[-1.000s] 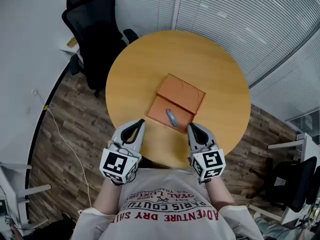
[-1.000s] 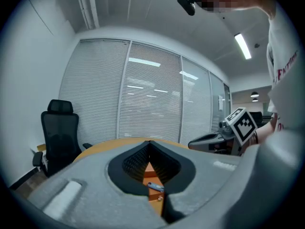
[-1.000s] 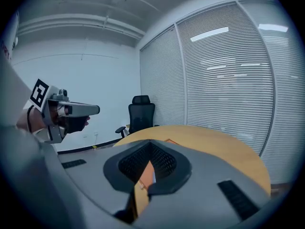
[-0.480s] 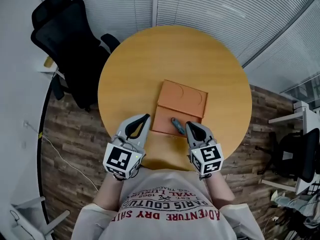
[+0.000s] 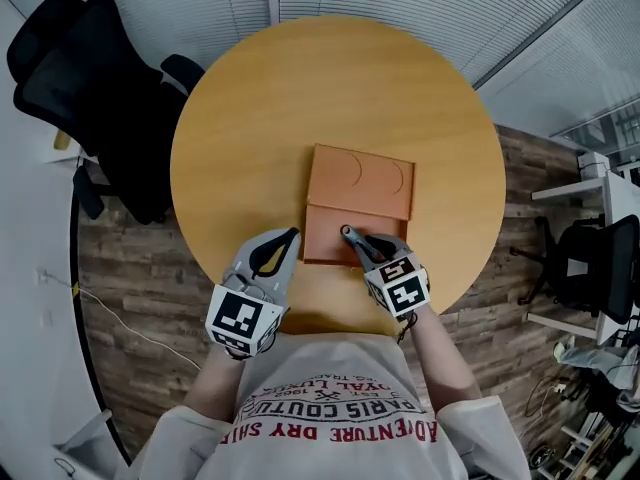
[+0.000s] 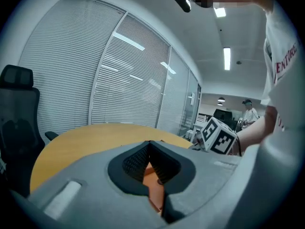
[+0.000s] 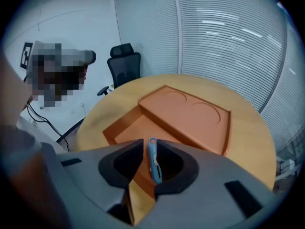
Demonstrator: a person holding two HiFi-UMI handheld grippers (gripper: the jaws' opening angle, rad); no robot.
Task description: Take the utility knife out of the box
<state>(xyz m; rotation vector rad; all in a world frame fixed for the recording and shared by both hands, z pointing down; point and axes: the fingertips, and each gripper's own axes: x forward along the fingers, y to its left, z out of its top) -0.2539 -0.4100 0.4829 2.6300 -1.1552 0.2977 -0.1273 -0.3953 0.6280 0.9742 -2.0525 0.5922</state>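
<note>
An orange box [image 5: 358, 180] lies open on the round wooden table [image 5: 300, 98], its lid [image 7: 190, 111] resting over the far half. The blue utility knife [image 7: 153, 159] lies in the box's near compartment [image 5: 322, 240]; only its far end [image 5: 347, 234] shows in the head view. My right gripper [image 5: 362, 247] points steeply down over that compartment. Its jaws are opening, and the knife lies between them [image 7: 148, 145] close to the right one, not pressed. My left gripper [image 5: 292, 236] hovers at the box's near left corner, fingertips together [image 6: 150, 143], holding nothing.
A black office chair [image 5: 80, 88] stands left of the table and another chair [image 5: 590, 268] at the right, beside white desks. Window blinds run behind the table. The person's torso is close to the table's near edge.
My right gripper went forward and down over the box's near compartment, tipped downward, and its jaws parted around the knife. My left gripper moved forward to the box's corner.
</note>
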